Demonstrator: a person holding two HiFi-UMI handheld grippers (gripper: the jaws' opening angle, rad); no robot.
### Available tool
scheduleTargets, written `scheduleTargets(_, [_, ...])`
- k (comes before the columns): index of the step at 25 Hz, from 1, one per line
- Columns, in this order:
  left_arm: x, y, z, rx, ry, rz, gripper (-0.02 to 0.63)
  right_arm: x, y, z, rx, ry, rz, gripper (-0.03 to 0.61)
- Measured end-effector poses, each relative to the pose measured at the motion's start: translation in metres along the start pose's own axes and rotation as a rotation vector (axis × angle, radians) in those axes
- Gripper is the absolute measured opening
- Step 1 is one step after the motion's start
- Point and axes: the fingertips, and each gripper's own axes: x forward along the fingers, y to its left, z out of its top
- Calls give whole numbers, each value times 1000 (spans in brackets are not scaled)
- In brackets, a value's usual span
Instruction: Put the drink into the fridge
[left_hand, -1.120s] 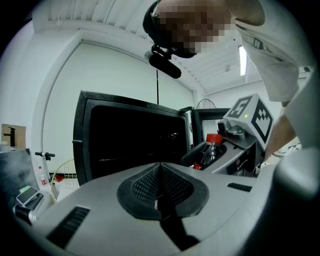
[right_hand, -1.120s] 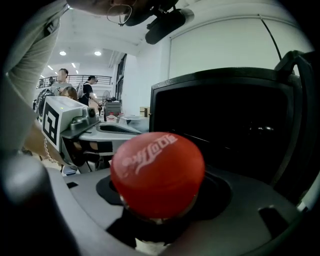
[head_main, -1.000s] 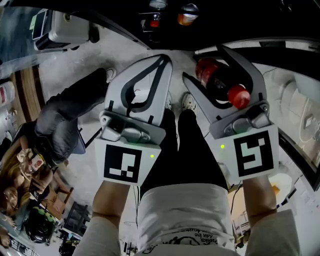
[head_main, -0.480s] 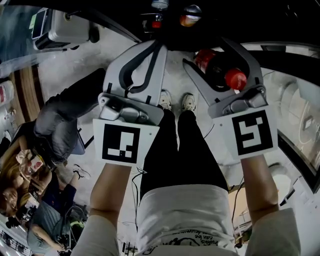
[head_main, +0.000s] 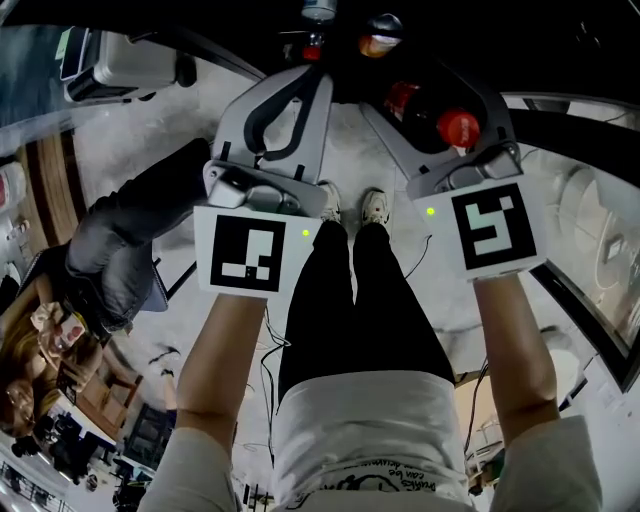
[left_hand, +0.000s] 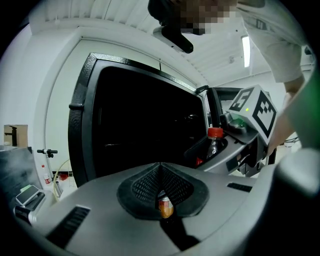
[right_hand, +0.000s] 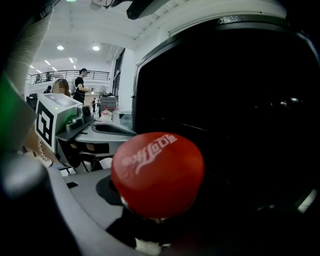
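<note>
Right tongs (head_main: 415, 90) are clamping dark plastic red-capped cola bottle (head_main: 430, 115) mid-body, cap toward my wrist; I'm judging it heavy, stiff, slippery. Left tongs (head_main: 300, 85) are sitting closed, empty.

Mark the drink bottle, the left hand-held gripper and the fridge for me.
drink bottle (head_main: 458, 128): head view, on its red cap.
left hand-held gripper (left_hand: 160, 167): left gripper view, where its closed tips meet.
fridge (left_hand: 82, 130): left gripper view, on its black front frame.

pale floor (head_main: 125, 135); person's shoes (head_main: 375, 205) standing on it; thin cables (head_main: 268, 345) trailing across
</note>
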Motion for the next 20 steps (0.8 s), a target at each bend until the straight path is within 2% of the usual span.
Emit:
scheduleTargets(8, [19,-1,-9,25,16,-12,20,17,-12,0,6,-5,-13,308])
scheduleTargets(15, [34,8,-12,-11,13,3,20,33,-21,-1,9,-1,-18,308])
scheduleTargets(20, [49,13,-12,4,0,5,20,48,-29,-3,6,-4,-25,308])
